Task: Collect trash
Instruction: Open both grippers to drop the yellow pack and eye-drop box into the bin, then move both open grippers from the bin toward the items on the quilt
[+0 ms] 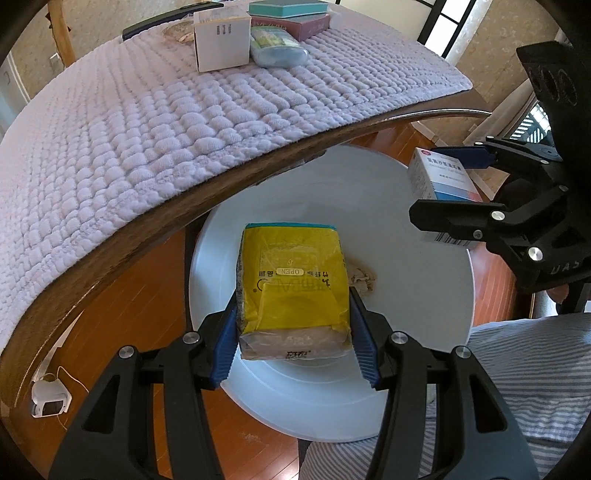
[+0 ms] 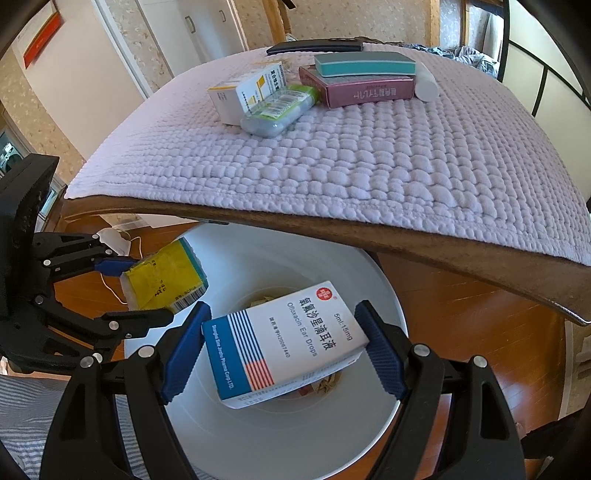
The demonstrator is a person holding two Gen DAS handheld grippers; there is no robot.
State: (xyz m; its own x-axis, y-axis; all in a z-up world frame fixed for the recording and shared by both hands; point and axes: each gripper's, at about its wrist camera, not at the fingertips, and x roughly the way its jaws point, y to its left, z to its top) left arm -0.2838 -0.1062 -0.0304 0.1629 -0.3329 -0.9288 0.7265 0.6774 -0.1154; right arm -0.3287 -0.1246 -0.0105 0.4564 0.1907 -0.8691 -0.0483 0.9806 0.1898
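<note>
In the left wrist view, the bench (image 1: 221, 206) with its quilted lilac mat (image 1: 147, 129) fills the upper left of the frame. A white box (image 1: 221, 44) and a blister pack (image 1: 277, 50) sit at the top centre, with 2 stacked boxes (image 1: 295, 18) behind them.

Below the bench edge, at centre frame, a white bin (image 1: 424, 314) stands on the wooden floor (image 1: 147, 295), with crumpled scraps (image 1: 364, 278) at its bottom. The left hand-held gripper (image 1: 293, 339) at lower centre is clamped narrowly on a yellow tissue pack (image 1: 295, 288), holding it over the bin's mouth.

At the right edge, the right hand-held gripper (image 1: 448, 184) grips an ear-drops box (image 1: 443, 184), also over the bin rim.

In the right wrist view, the tissue pack appears at centre left. The ear-drops box sits at lower centre, pressed between widely spread blue pads (image 2: 384, 354) above the bin. Striped fabric (image 1: 535, 369) shows in the lower right of the left view.
</note>
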